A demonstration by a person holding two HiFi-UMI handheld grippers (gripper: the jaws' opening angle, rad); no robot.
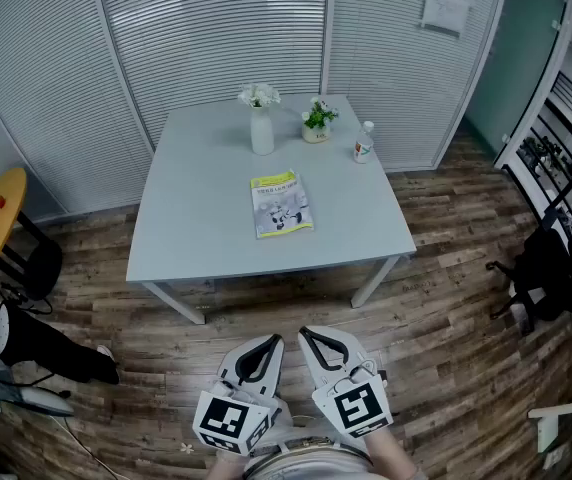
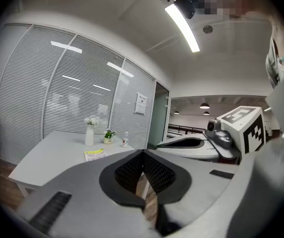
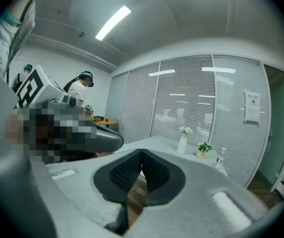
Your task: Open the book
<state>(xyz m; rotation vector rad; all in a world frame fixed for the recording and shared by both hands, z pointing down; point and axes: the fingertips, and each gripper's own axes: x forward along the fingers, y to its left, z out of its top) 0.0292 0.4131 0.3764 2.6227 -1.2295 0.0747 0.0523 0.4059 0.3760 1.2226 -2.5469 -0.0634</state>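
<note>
The book (image 1: pixel 281 204) lies shut in the middle of the counter (image 1: pixel 196 238), near a white vase (image 1: pixel 262 130). The left gripper (image 1: pixel 272 342) and the right gripper (image 1: pixel 306 334) hang side by side above the floor (image 1: pixel 446 298), well apart from the counter, both with jaws clenched and empty.

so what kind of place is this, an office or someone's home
Most likely an office meeting room: partition walls covered by slatted blinds, a plain white table standing alone on wood-look flooring, and a black office chair off to the side.
</note>
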